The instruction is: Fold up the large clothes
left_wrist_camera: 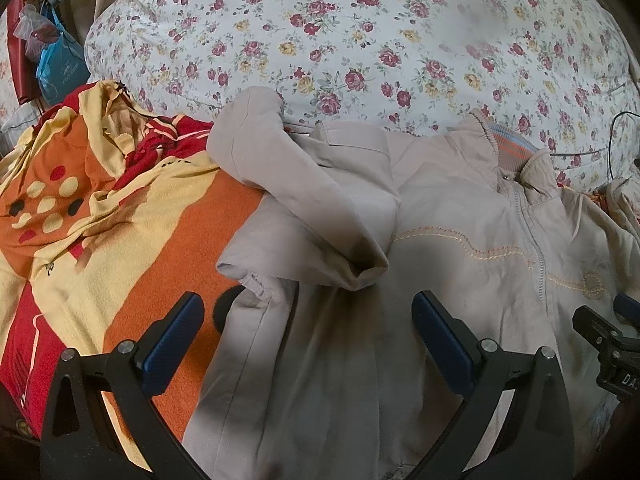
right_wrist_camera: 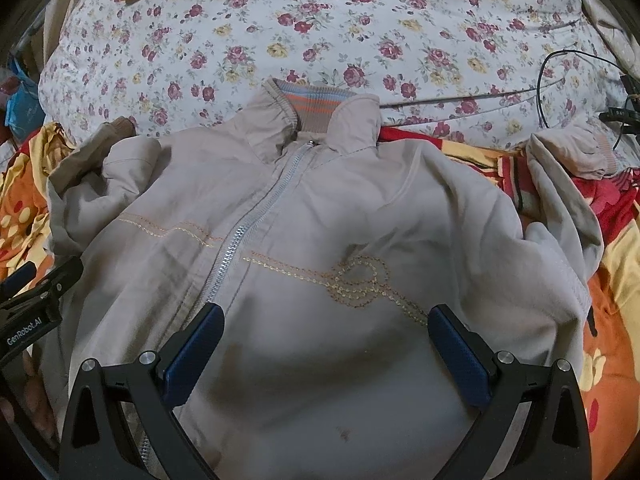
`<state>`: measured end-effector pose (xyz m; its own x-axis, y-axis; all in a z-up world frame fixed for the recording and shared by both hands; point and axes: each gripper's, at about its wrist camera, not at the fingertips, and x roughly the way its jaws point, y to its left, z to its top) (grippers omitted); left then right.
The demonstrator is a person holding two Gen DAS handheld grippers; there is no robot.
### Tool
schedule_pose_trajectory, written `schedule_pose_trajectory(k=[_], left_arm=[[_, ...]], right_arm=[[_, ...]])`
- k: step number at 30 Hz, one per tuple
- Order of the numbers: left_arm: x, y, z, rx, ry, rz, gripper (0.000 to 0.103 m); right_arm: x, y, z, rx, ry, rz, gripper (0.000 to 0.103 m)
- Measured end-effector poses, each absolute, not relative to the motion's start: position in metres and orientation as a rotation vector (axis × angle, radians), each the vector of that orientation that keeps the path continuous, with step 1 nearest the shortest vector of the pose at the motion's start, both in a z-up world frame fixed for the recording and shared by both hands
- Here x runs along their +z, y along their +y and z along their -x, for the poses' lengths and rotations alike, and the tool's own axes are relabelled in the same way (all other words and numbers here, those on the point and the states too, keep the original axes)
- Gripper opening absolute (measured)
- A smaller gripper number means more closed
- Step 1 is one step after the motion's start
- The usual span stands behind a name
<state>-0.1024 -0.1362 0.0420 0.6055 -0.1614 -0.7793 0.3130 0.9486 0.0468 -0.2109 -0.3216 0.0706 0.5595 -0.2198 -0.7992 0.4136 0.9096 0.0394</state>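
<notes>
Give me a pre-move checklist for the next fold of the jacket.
1. Left tool open, empty: ok.
2. Right tool open, empty: ok.
3. Jacket front up, zipper closed: ok.
4. Left sleeve folded in over the body: ok.
5. Right sleeve folded in: not ok, spread out onto the blanket.
6. Hem lying flat: cannot tell, out of view.

A large beige cotton jacket [right_wrist_camera: 320,216] lies face up and zipped before me on the bed, its pale metal zipper [right_wrist_camera: 256,216] running up to a ribbed collar striped orange and blue [right_wrist_camera: 310,104]. Looping gold embroidery [right_wrist_camera: 360,284] crosses the chest. One sleeve [left_wrist_camera: 304,200] is folded in across the body; the other sleeve [right_wrist_camera: 568,184] sprawls outward, cuff up.
</notes>
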Motion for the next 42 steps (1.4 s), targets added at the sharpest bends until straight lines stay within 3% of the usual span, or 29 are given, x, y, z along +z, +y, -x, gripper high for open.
schedule_pose_trajectory(k=[42], left_arm=[[0.088, -0.099, 0.059, -0.207, 0.881, -0.047, 0.103]], right_arm=[[0.068, -0.318, 0.211, -0.373, 0.96, -0.253, 0.102]])
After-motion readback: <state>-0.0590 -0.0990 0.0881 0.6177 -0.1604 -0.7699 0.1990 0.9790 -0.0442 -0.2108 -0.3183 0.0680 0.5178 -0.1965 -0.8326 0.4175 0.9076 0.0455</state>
